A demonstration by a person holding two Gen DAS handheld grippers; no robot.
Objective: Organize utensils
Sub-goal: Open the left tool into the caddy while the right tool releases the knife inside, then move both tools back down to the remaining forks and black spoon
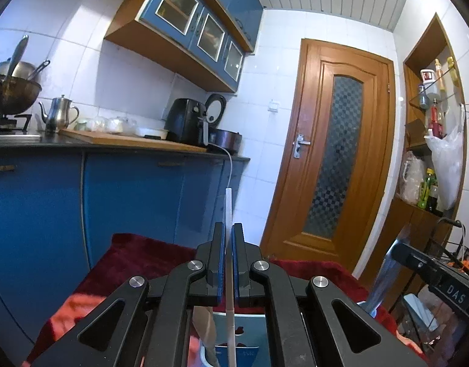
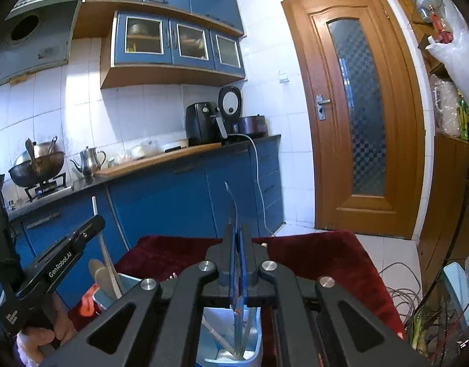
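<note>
While both grippers point nearly level over red cloth [image 2: 326, 253]: left gripper [image 1: 229, 229] fingers clamped on thin white stick-like utensil [image 1: 228, 205], upright, top end poking above fingertips, lower end reaching down into light blue holder [image 1: 252, 324] just below. Right gripper [image 2: 238, 229] fingers clamped on slim metal utensil [image 2: 232, 202], curved tip sticking up, lower end in pale blue bin [image 2: 258, 330] beneath. Wooden spoon [image 2: 101, 275] standing in left holder, seen from right wrist view.

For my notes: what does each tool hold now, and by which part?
Left tool: a white chopstick, gripped near its middle. Right tool: a metal utensil, gripped along its shaft; its kind cannot be told.
</note>
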